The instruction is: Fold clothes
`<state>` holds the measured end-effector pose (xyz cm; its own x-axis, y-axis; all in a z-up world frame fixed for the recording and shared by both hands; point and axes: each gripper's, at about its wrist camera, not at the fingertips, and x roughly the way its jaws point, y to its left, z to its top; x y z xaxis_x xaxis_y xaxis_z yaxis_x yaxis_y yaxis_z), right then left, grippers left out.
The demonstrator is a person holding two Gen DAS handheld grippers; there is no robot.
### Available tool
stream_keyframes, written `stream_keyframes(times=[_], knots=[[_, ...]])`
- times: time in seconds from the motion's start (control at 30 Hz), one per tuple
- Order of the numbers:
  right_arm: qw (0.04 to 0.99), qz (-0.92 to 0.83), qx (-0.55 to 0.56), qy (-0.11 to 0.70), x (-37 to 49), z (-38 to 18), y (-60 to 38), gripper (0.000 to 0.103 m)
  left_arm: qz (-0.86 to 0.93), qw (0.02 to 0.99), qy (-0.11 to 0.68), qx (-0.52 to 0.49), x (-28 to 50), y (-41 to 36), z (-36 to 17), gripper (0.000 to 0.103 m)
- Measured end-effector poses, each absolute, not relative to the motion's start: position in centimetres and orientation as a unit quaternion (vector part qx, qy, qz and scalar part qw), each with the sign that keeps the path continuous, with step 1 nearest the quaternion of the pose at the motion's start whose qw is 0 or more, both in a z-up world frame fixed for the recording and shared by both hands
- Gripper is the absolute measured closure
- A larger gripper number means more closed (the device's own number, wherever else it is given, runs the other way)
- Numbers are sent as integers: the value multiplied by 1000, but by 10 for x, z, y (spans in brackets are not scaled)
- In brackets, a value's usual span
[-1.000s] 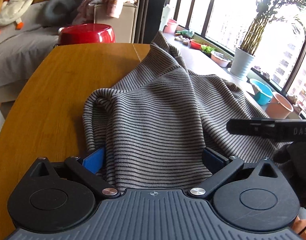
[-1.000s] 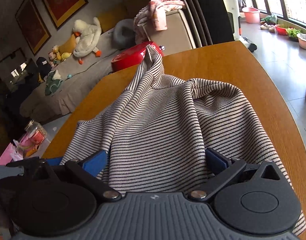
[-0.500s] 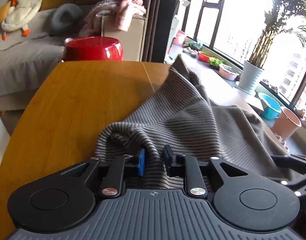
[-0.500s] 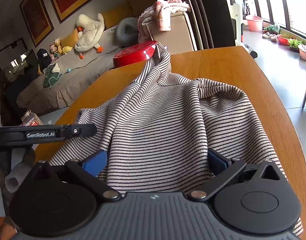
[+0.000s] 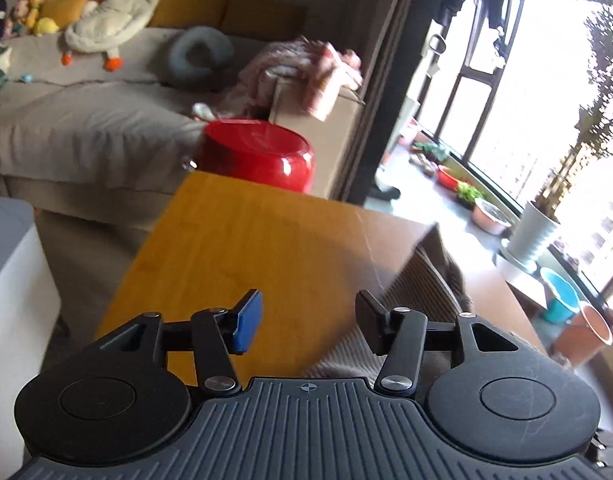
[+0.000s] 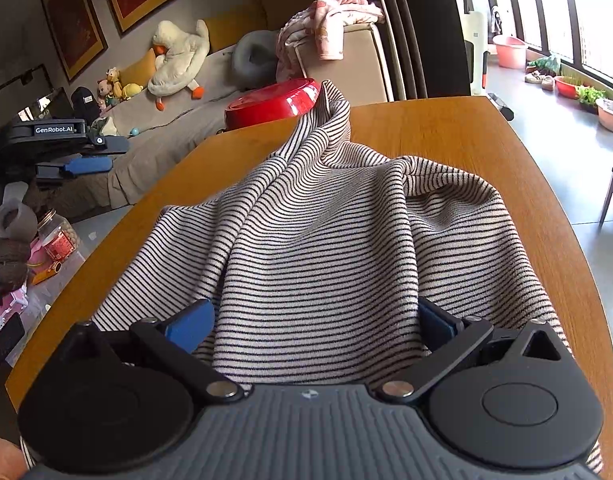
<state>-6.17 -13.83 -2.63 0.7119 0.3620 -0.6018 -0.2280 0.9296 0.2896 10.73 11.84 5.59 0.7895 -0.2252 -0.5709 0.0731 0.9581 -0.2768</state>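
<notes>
A striped beige-and-black garment (image 6: 346,232) lies crumpled on the wooden table (image 6: 506,144). My right gripper (image 6: 314,324) is wide open low over its near edge, with cloth bunched between the blue pads (image 6: 190,322). My left gripper (image 5: 308,322) is open and empty, raised above the table's left part. Only a strip of the garment (image 5: 422,284) shows to the right of its fingers. The left gripper also shows in the right wrist view (image 6: 78,164), held off the table's left edge.
A red round stool (image 5: 258,154) stands beyond the table's far edge, with a grey sofa (image 5: 66,128) and a box draped in pink cloth (image 5: 306,68) behind. A jar (image 6: 58,236) and clutter sit on the floor at left. Windows and plant pots (image 5: 534,232) are at right.
My left gripper, shut on the garment's edge half a second ago, has opened, let go and lifted away to the left. My right gripper stays open over the garment.
</notes>
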Motion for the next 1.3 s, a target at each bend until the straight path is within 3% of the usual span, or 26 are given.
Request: stream_keyframes(times=[0.17,0.23,0.33,0.4,0.53,0.57,0.63,0.77,1.17,1.3], knots=[[920,161,96,343,-61,-27,-139,0,-145,917,358,-96,98,71,35,16],[921,161,96,342,-62,-28,-138,0,-163,916,360,-73,95,51,32,9],[921,163,98,341,-62,-28,-140,0,-168,916,362,-42,96,24,28,8],[920,164,102,340,-62,-28,-142,0,-156,918,363,-24,99,13,23,12],[920,167,111,337,-63,-28,-146,0,-132,919,371,-8,108,9,13,38],[920,168,112,336,-63,-28,-146,0,-128,920,370,-6,110,11,11,52],[920,169,115,336,-63,-28,-147,0,-119,922,367,-1,115,16,9,67],[919,170,118,335,-63,-27,-147,0,-128,922,364,-2,113,18,11,84],[920,168,111,336,-63,-26,-145,0,-126,929,349,-8,115,28,17,95],[920,167,105,338,-63,-26,-143,0,-71,947,312,-24,132,61,34,96]])
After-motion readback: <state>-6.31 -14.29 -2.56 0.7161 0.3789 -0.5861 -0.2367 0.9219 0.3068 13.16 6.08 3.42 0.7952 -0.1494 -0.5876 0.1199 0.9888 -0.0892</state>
